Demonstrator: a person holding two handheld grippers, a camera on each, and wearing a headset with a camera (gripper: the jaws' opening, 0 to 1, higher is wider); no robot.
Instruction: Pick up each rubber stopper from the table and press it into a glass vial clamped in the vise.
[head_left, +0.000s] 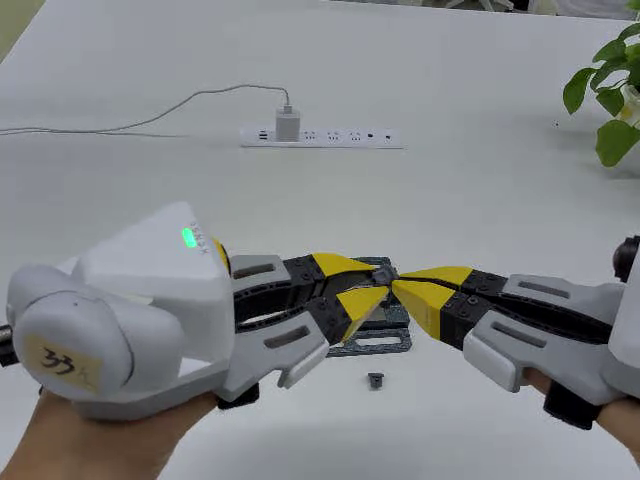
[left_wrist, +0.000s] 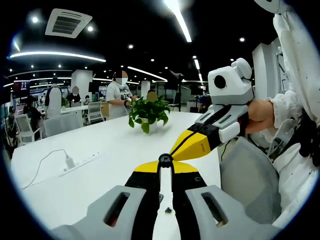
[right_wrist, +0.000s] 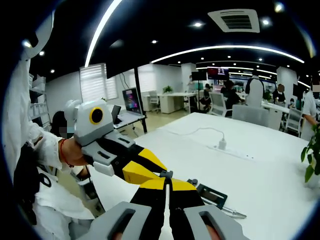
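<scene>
My left gripper (head_left: 382, 281) comes in from the left, its yellow jaws shut on a small grey rubber stopper (head_left: 383, 272) held above the table; in its own view the stopper (left_wrist: 165, 159) sits at the tips of the left gripper (left_wrist: 165, 163). My right gripper (head_left: 399, 284) meets it from the right with its jaws shut, tips against the stopper (right_wrist: 166, 174). Under both tips lies the dark vise (head_left: 380, 338), mostly covered; I cannot make out a vial in it. Another stopper (head_left: 376, 380) lies on the table just in front of the vise.
A white power strip (head_left: 320, 136) with a plugged charger and cable lies across the far table. A potted plant (head_left: 610, 90) stands at the right edge. In the gripper views the room behind holds office chairs and several people.
</scene>
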